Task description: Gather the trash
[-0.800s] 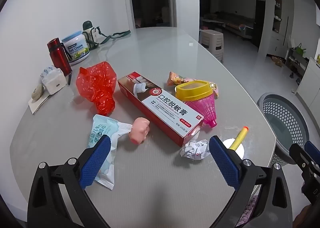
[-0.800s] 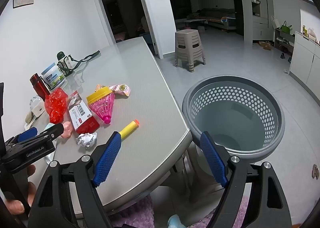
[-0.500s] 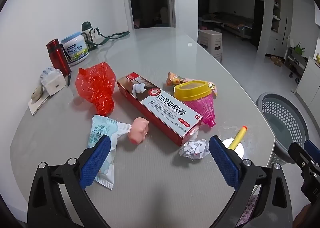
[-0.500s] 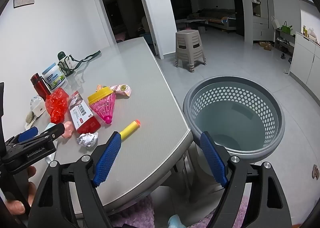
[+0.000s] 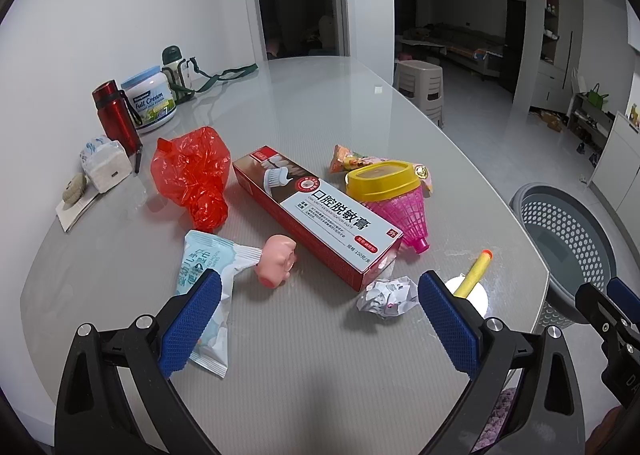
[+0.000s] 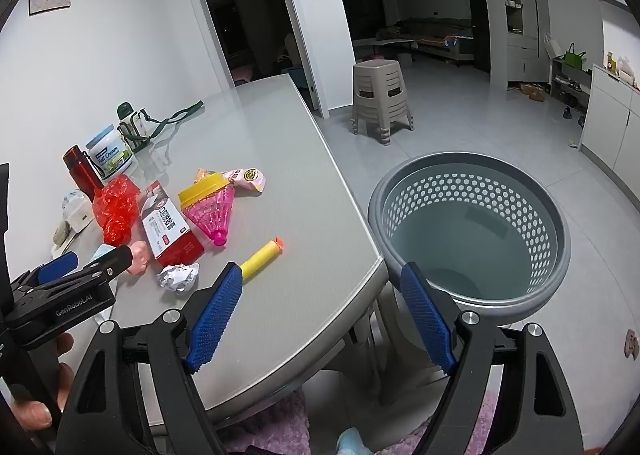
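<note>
Trash lies on the grey table (image 5: 320,359): a crumpled paper ball (image 5: 387,297), a red toothpaste box (image 5: 316,209), a red plastic bag (image 5: 194,175), a light-blue wipes packet (image 5: 208,287), a pink toy (image 5: 277,266), a pink shuttlecock tube with a yellow cap (image 5: 390,201), a snack wrapper (image 5: 348,159) and a yellow foam dart (image 5: 475,272). My left gripper (image 5: 316,315) hangs open above the table's near part, the paper ball just ahead of its right finger. My right gripper (image 6: 320,311) is open over the table's edge, beside the grey perforated basket (image 6: 472,231) on the floor.
By the wall stand a red bottle (image 5: 116,115), a white "Full Cream" tub (image 5: 150,99), a green-capped bottle with a strap (image 5: 174,71) and a tissue pack (image 5: 106,163). Stacked stools (image 6: 380,99) sit on the tiled floor beyond the basket. A hand (image 6: 36,407) holds the left gripper.
</note>
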{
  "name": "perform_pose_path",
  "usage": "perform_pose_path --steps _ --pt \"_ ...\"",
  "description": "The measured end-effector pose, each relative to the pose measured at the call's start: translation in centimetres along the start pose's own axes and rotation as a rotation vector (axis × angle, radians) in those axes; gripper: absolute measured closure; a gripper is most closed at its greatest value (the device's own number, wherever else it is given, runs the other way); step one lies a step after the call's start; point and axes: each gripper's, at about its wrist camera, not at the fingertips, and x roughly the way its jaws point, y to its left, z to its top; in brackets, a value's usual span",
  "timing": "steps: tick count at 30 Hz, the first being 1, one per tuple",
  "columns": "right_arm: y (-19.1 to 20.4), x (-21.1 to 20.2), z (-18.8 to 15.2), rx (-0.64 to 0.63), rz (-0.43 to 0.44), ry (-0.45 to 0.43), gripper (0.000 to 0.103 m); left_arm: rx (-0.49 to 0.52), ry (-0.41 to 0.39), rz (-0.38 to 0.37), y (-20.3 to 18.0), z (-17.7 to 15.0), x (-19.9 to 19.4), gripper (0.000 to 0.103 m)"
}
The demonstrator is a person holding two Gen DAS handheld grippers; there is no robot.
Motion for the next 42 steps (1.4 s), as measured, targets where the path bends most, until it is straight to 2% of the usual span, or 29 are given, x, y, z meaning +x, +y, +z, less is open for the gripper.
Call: perform_pose_path --steps 18,42 --pt "0.1 0.0 -0.1 -0.002 -0.004 0.000 0.025 0.008 -0.002 0.000 -0.4 0.0 -0.4 0.006" --pt "0.2 1.3 -0.6 -0.030 -0.127 0.056 0.025 0.031 0.037 0.017 -0.5 -1.7 1.3 0.006"
